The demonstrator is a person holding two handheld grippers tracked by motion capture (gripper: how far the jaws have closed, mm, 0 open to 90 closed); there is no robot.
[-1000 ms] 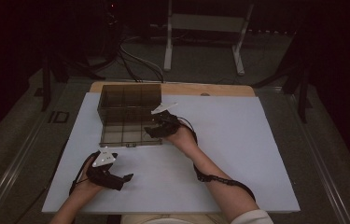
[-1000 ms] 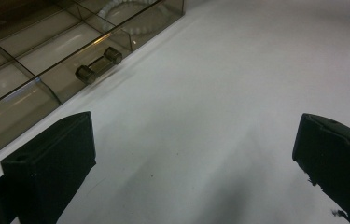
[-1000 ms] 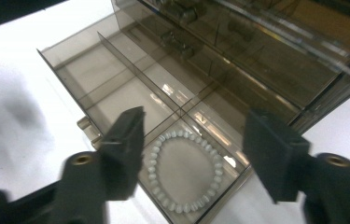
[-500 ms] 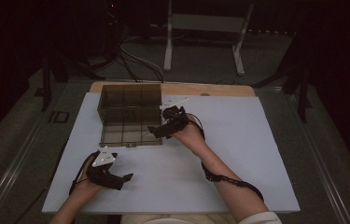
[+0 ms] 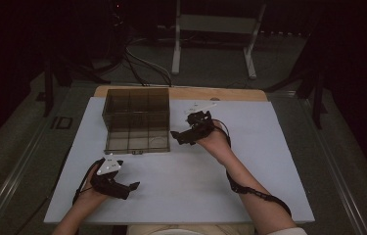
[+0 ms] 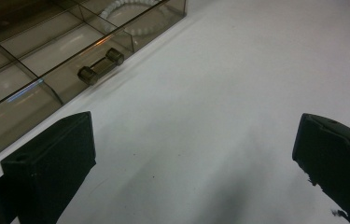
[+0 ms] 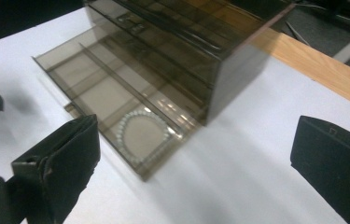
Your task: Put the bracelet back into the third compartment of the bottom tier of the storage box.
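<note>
Toward eleven o'clock on the white surface stands the smoky transparent plastic drawer box, its bottom drawer pulled out with a white bead bracelet inside. Just at its three o'clock hovers the right tool, jaws wide, empty. At seven o'clock, the left tool gapes, empty too.

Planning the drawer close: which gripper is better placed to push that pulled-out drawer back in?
Probably left. The left gripper sits open in front of the drawer, its handle just ahead. The right gripper, also open, hovers beside the box, side-on to the drawer holding the bracelet.
</note>
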